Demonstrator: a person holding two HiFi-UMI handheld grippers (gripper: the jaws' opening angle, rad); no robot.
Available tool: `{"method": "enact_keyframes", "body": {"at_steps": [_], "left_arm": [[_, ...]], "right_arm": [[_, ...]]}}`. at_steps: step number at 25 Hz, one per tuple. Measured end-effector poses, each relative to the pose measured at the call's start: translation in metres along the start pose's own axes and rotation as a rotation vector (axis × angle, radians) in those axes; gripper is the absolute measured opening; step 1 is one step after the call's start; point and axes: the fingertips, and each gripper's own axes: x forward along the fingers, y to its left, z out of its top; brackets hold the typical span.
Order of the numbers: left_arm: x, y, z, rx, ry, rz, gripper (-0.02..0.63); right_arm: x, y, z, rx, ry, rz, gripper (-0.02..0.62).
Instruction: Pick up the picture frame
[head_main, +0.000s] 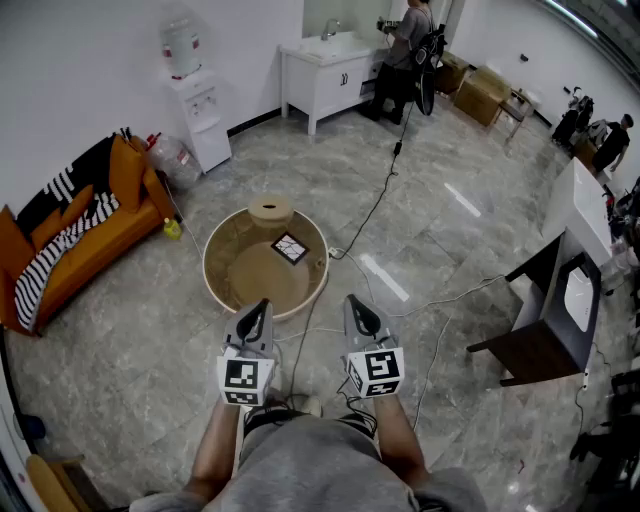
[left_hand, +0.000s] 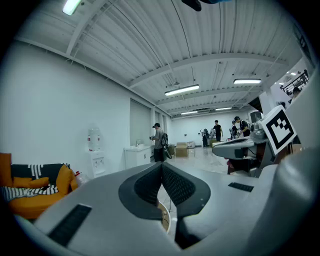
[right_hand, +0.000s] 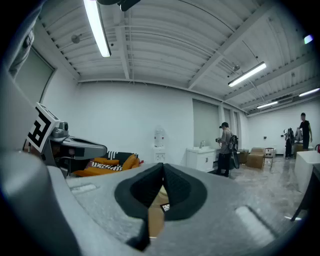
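Both grippers sit low in the head view, level and side by side above my operator's grey shirt. The left gripper (head_main: 262, 304) has its jaws clenched, the ribbed black pads meeting at the tip with nothing between them. The right gripper (head_main: 352, 300) is clenched the same way and is also empty.

The picture frame (head_main: 290, 248) lies flat on the round bench (head_main: 222, 262), toward its far right part, well apart from both grippers. It is a small dark square with a pale, angular pattern on its face (too small for me to read any further). The round bench is tan and smooth, with a raised rim like a shallow tub. A short beige cylinder (head_main: 270, 210) stands at its far edge.

In the right gripper view only a sliver of tan surface and a dark corner with white marks show below the pads, so the frame is mostly hidden there.

The grey floor (head_main: 130, 340) has a glossy, marbled look. A thin black cable (head_main: 381, 196) runs across it past the bench's right side. An orange sofa (head_main: 95, 245) with striped cushions sits left, a white water dispenser (head_main: 200, 110) beyond it, and a dark wooden chair (head_main: 540, 335) is off to the right.
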Motion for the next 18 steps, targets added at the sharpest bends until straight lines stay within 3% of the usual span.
{"method": "enact_keyframes", "body": {"at_steps": [18], "left_arm": [[0.049, 0.021, -0.022, -0.028, 0.074, 0.011, 0.017]], "right_arm": [[0.057, -0.015, -0.028, 0.092, 0.048, 0.047, 0.0]]}}
